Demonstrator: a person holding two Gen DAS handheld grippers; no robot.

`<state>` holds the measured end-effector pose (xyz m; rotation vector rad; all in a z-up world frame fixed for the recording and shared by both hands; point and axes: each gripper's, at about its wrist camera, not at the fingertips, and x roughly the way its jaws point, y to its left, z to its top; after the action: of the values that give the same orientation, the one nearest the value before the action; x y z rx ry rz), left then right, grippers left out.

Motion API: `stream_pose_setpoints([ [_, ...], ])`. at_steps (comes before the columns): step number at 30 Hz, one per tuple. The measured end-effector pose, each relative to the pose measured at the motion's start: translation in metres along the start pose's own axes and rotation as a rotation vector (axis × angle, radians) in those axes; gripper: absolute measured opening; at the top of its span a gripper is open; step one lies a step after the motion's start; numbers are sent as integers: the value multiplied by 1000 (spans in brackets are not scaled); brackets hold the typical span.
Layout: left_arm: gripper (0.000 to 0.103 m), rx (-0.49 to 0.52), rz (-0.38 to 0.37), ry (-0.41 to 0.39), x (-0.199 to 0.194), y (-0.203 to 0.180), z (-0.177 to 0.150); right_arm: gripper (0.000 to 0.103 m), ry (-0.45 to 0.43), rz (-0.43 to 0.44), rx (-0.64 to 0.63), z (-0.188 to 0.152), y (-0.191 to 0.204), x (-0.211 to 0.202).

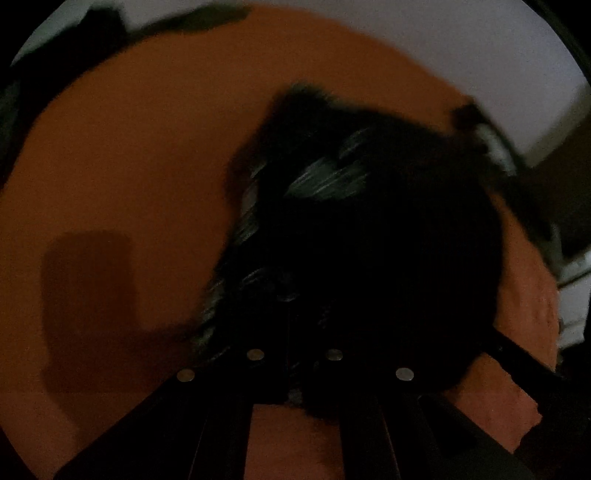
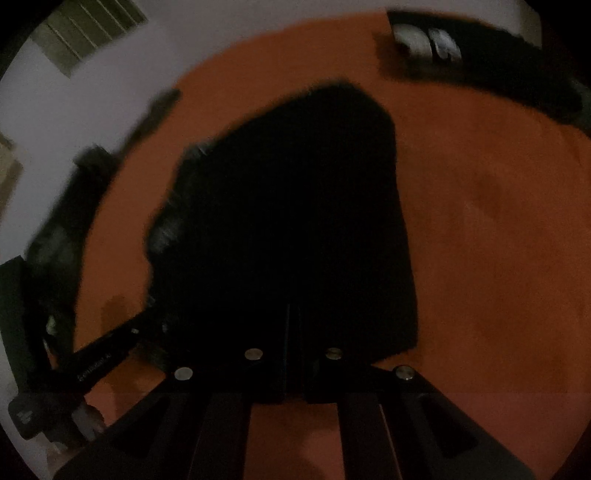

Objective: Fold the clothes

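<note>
A black garment (image 1: 369, 240) with streaky grey-white print lies bunched on an orange cover (image 1: 129, 147). In the left wrist view, my left gripper (image 1: 293, 310) is shut with the cloth's near edge gathered around and between its fingers. In the right wrist view, the same black garment (image 2: 288, 203) spreads ahead as a dark, flat shape on the orange cover (image 2: 480, 221). My right gripper (image 2: 293, 314) is shut at its near edge, fingertips lost in the dark cloth. The left gripper (image 2: 107, 350) shows at the lower left, at the garment's left corner. Both views are dim and blurred.
Another dark garment with white print (image 2: 480, 55) lies at the far right of the orange cover. More dark cloth (image 2: 74, 206) hangs along its left edge. A pale wall (image 1: 461, 44) lies beyond, with a slatted vent (image 2: 88, 33) on it.
</note>
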<state>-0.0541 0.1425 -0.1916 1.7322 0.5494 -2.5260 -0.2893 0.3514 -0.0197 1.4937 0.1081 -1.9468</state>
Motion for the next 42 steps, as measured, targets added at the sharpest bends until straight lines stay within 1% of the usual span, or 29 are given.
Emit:
stream_pose_setpoints([
  [2, 4, -61, -64, 4, 1, 16, 0, 3, 15, -11, 7, -4, -6, 4],
  [3, 4, -64, -50, -8, -2, 17, 1, 3, 13, -10, 9, -4, -8, 4],
  [6, 4, -35, 35, -48, -14, 10, 2, 3, 12, -10, 16, -4, -12, 2],
  [7, 4, -21, 27, -47, -16, 6, 2, 3, 18, -14, 19, -3, -11, 2],
  [9, 4, -22, -12, -27, -15, 3, 0, 3, 23, -19, 18, -2, -10, 3],
  [13, 4, 29, -22, -14, -13, -10, -4, 3, 25, -21, 19, -4, -10, 4],
  [16, 4, 30, -36, -6, -12, -12, -2, 3, 28, -22, 22, -3, -10, 5],
  [24, 4, 26, -46, 9, -4, -9, 0, 3, 32, -28, 22, -4, -7, 7],
  [30, 4, 41, -58, 18, -3, -14, 5, 3, 35, -27, 23, -4, -7, 7],
  [42, 4, 55, -67, 28, -1, -16, 1, 3, 42, -26, 21, -5, -8, 9],
])
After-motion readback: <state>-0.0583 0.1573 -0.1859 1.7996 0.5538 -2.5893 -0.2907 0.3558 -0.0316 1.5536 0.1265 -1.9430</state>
